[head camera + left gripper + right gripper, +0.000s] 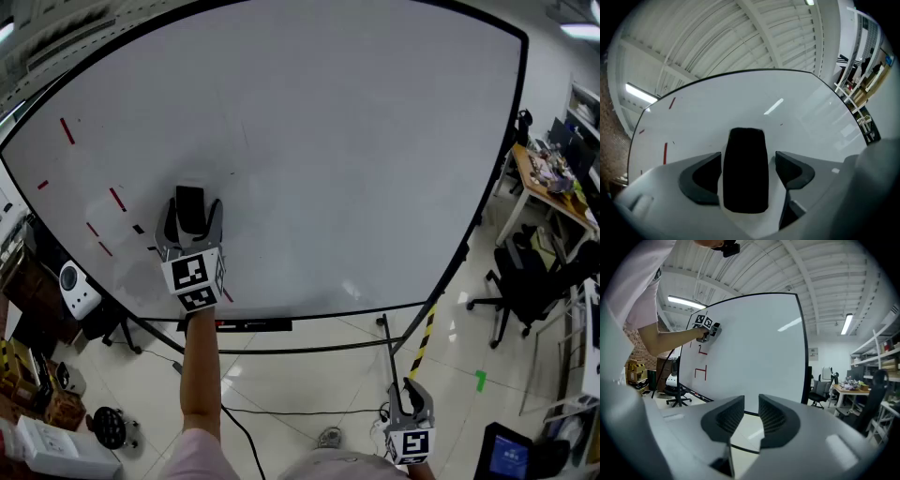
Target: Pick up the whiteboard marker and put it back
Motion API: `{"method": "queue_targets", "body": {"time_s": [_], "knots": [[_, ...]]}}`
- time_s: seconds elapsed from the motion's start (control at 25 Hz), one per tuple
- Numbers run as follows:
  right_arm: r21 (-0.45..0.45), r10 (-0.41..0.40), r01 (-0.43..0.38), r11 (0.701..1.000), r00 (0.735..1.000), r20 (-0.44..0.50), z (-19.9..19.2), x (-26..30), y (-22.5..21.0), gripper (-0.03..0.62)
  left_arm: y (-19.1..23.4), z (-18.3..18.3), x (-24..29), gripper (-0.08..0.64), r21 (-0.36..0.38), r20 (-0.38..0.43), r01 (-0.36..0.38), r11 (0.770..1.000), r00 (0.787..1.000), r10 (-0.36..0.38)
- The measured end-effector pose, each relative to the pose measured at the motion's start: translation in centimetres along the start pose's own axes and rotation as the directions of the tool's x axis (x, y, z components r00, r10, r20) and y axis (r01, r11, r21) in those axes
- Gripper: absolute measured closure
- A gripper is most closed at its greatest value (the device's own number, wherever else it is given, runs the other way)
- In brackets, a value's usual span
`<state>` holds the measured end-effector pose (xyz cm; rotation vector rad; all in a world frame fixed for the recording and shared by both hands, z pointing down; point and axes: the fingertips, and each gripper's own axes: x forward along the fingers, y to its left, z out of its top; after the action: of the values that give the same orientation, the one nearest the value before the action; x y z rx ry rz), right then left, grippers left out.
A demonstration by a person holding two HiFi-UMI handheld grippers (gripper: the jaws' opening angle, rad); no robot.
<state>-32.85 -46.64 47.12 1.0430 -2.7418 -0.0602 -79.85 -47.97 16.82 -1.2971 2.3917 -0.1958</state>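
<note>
My left gripper (192, 202) is raised against the big whiteboard (309, 141), near its lower left. It is shut on a board eraser (189, 206) with a black face and white body. In the left gripper view the eraser (744, 171) fills the gap between the wide-set jaws of the gripper (747, 157). Red strokes (67, 130) mark the board's left side. I cannot make out a marker for certain; a short red piece (220, 324) lies on the dark ledge under the board. Low at the right, my right gripper (412, 386) (751, 401) is shut and holds nothing.
The board stands on a black frame with a yellow-and-black striped leg (424, 339). A black office chair (525, 281) and a cluttered desk (553, 187) stand to the right. At the left are a white device (78, 289) and boxes. A cable (281, 412) crosses the floor.
</note>
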Motion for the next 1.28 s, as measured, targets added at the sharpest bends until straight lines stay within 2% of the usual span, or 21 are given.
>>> {"method": "queue_targets", "body": {"time_s": [0.12, 0.2, 0.24, 0.28, 0.36, 0.52, 0.64, 0.8, 1.0, 1.08, 1.16, 1.28], "knots": [[0.008, 0.014, -0.014, 1.000, 1.000, 0.005, -1.3, 1.2, 0.5, 0.506, 0.0, 0.4, 0.3, 0.216, -0.049, 0.077, 0.043, 0.998, 0.996, -0.039], [-0.003, 0.028, -0.028, 1.000, 1.000, 0.002, -1.6, 1.6, 0.7, 0.506, 0.2, 0.5, 0.2, 0.227, -0.050, 0.104, 0.053, 0.997, 0.993, -0.047], [-0.006, 0.031, -0.031, 0.999, 1.000, -0.001, -1.8, 1.6, 0.7, 0.506, 0.2, 0.4, 0.1, 0.274, -0.048, 0.108, 0.057, 0.997, 0.993, -0.052], [-0.005, 0.030, -0.030, 1.000, 1.000, -0.003, -1.9, 1.6, 0.6, 0.506, 0.3, 0.4, 0.1, 0.288, -0.045, 0.108, 0.062, 0.997, 0.993, -0.056], [0.003, 0.023, -0.023, 1.000, 1.000, -0.003, -1.9, 1.2, 0.6, 0.506, 0.3, 0.8, -0.2, 0.288, -0.029, 0.121, 0.061, 0.998, 0.991, -0.057], [0.009, 0.010, -0.010, 1.000, 1.000, 0.003, -1.6, -1.0, 0.2, 0.506, 0.5, 4.6, -3.5, 0.288, -0.036, 0.230, 0.038, 0.999, 0.973, -0.029], [0.013, 0.007, -0.007, 1.000, 1.000, 0.021, -1.4, -4.1, 0.1, 0.506, -0.2, 8.9, -8.5, 0.288, -0.062, 0.306, 0.060, 0.996, 0.951, -0.038], [-0.010, 0.021, -0.020, 1.000, 0.998, 0.067, -0.7, -10.4, 1.7, 0.506, -1.9, 13.8, -20.1, 0.288, -0.104, 0.383, 0.117, 0.988, 0.921, -0.069], [-0.039, 0.088, -0.084, 0.996, 0.987, 0.135, -1.9, -22.5, 3.6, 0.506, -6.3, 17.0, -41.2, 0.287, -0.278, 0.454, 0.157, 0.948, 0.891, -0.014], [-0.044, 0.135, -0.130, 0.991, 0.982, 0.129, -4.5, -28.9, 3.9, 0.506, -9.8, 18.3, -49.7, 0.287, -0.293, 0.453, 0.162, 0.942, 0.891, -0.012], [-0.032, 0.180, -0.178, 0.984, 0.980, 0.082, -7.6, -34.8, 4.3, 0.506, -12.6, 20.2, -57.4, 0.287, -0.300, 0.437, 0.156, 0.941, 0.900, -0.010], [-0.028, 0.259, -0.258, 0.966, 0.962, 0.086, -8.4, -41.9, 5.4, 0.506, -14.1, 24.4, -66.9, 0.287, -0.304, 0.416, 0.130, 0.944, 0.909, 0.009]]}}
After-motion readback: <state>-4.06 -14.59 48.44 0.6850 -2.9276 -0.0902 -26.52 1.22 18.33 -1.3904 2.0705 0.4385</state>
